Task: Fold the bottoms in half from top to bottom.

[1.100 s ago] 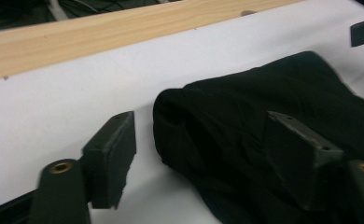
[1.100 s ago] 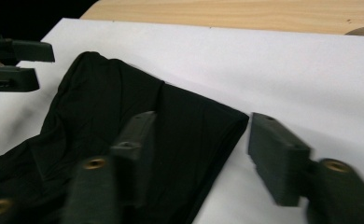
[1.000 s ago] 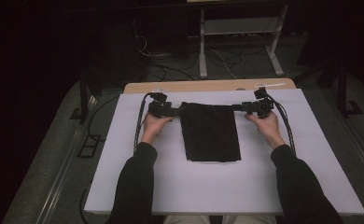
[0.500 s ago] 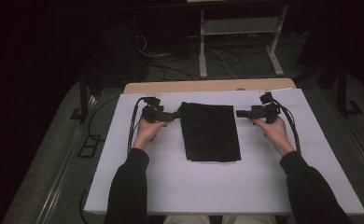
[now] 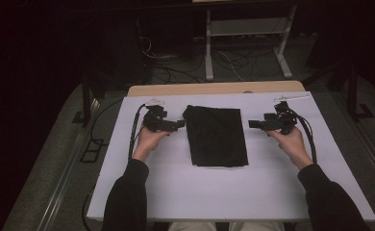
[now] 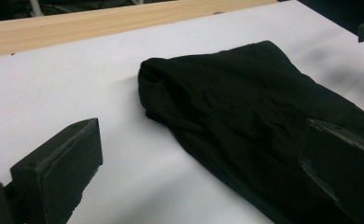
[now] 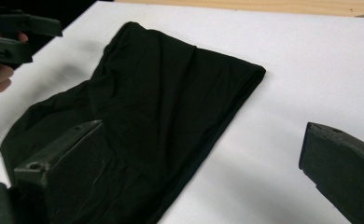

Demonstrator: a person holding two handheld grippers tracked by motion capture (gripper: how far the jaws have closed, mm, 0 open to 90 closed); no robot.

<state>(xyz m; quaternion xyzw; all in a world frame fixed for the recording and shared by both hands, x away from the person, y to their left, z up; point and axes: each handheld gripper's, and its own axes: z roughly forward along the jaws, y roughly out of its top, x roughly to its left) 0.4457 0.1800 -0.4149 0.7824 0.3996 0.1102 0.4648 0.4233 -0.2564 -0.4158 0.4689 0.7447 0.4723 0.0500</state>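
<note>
Tongs (image 5: 181,124) apart from half-hidden cloth (image 5: 217,136)

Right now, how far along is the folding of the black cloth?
Done: the black cloth lies folded into a neat rectangle on the white table cover, edges fairly square. In hand: nothing. The left gripper and right gripper sit open on either side of it, apart from it, having just opened and let go. Left: possibly one more fold or a final smoothing; the left gripper view shows a bunched corner.
</note>
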